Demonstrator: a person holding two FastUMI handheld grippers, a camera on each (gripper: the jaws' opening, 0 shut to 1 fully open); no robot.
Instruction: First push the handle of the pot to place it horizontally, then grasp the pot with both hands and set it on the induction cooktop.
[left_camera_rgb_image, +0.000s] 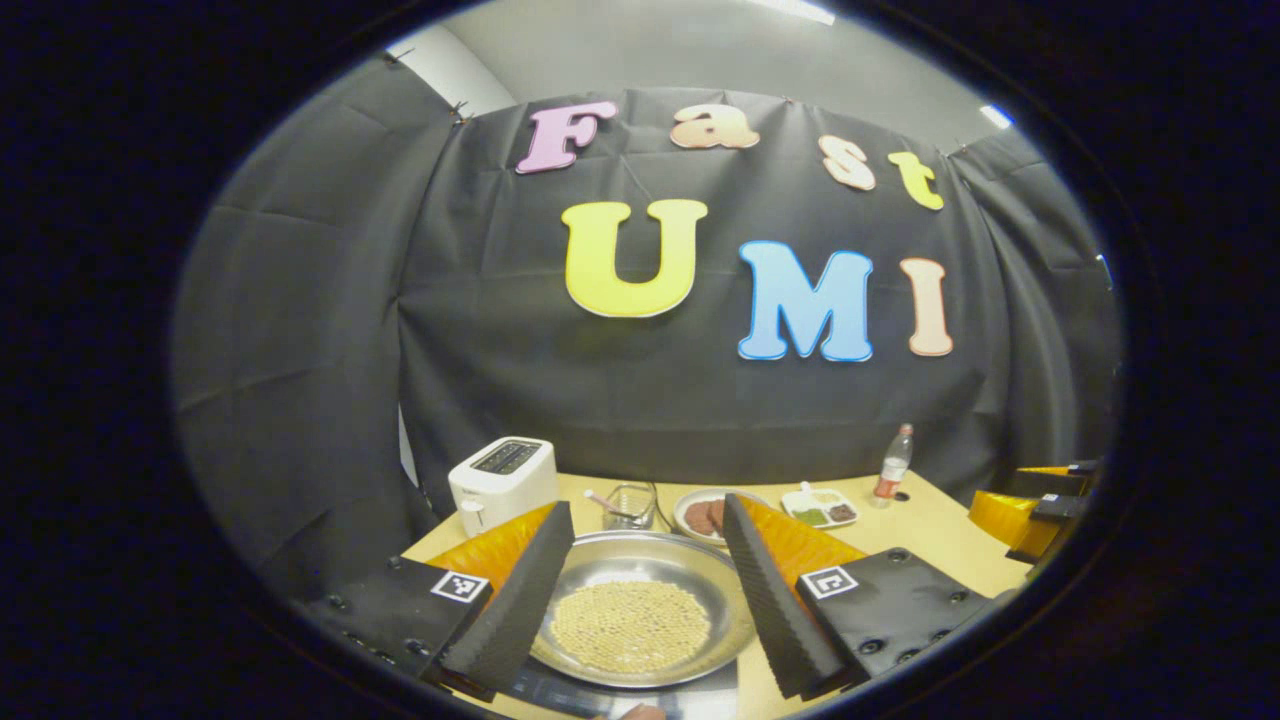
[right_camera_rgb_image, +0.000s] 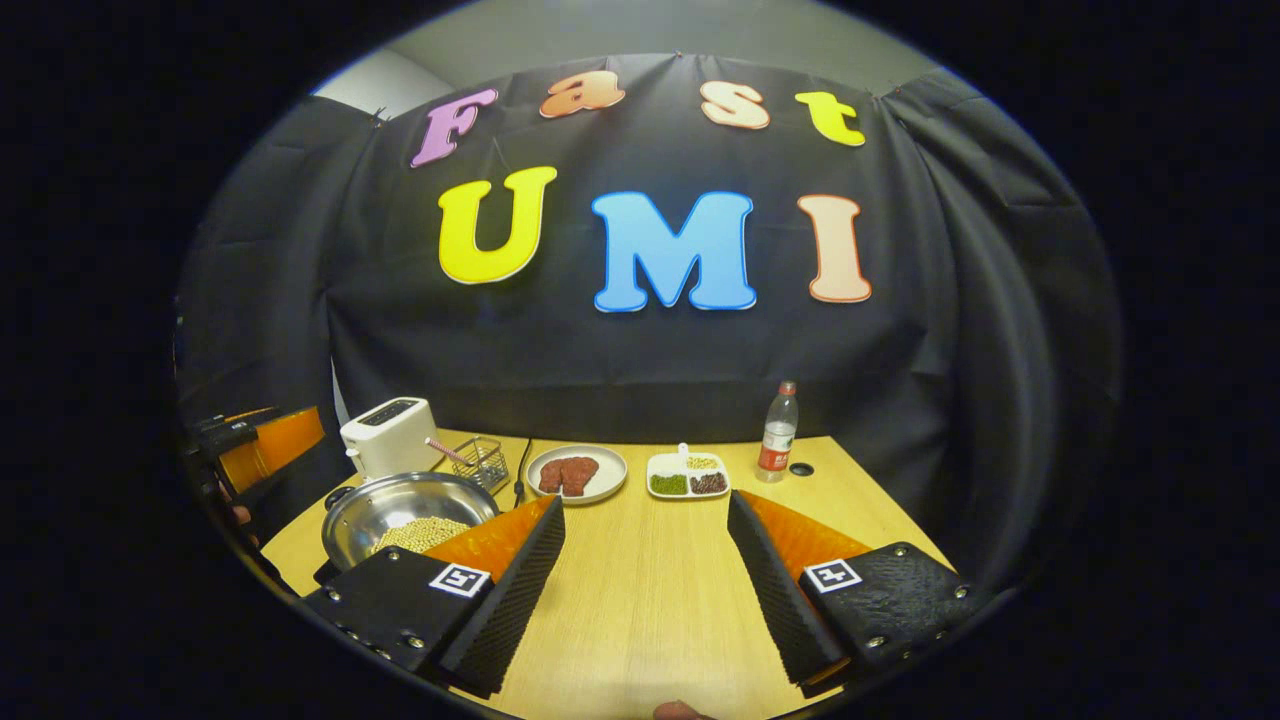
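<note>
Pot (left_camera_rgb_image: 640, 605) of pale beans sits on the induction cooktop (left_camera_rgb_image: 620, 695) between the spread fingers of the left gripper (left_camera_rgb_image: 645, 640), ahead-left of the right gripper (right_camera_rgb_image: 645, 620), also spread over bare table (right_camera_rgb_image: 650, 560)

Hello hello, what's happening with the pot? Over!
Left gripper open, above pot of beans. Right gripper open over bare table. Pot sits on dark cooktop. Nothing in the way.
</note>
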